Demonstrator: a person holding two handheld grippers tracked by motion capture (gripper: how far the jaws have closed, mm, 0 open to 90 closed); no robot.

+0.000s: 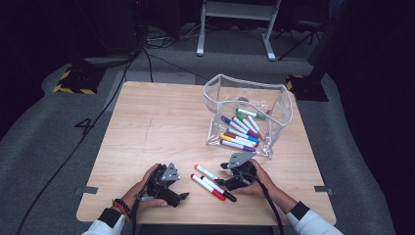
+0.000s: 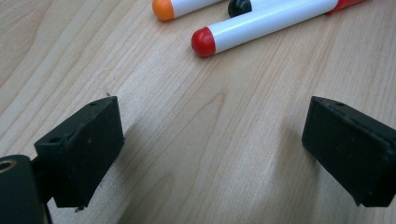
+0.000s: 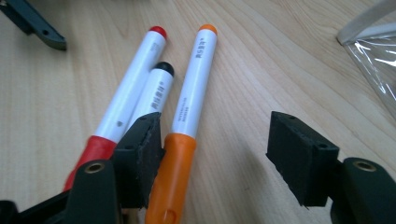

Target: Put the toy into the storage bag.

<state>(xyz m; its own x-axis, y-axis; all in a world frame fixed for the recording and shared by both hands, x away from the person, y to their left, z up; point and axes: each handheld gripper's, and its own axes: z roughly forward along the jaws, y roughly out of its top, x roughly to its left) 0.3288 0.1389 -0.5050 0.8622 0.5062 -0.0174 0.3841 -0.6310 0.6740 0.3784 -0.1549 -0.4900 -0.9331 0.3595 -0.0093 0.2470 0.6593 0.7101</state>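
Left tongs [image 1: 183, 195]: jaws apart, nothing between them, low over the bare table [image 1: 156, 122].
Right tongs [image 3: 212, 151]: jaws apart, straddling the orange marker's [image 3: 187, 126] cap end; one jaw sits just beside it, the other stands clear, so no grip.
Red marker [image 3: 123, 102]: flat on the table, outermost of three lying side by side.
Black marker [image 3: 156, 93]: between red and orange.
Pouch [image 1: 281, 105]: clear, open, holding more markers, beyond the right tongs.
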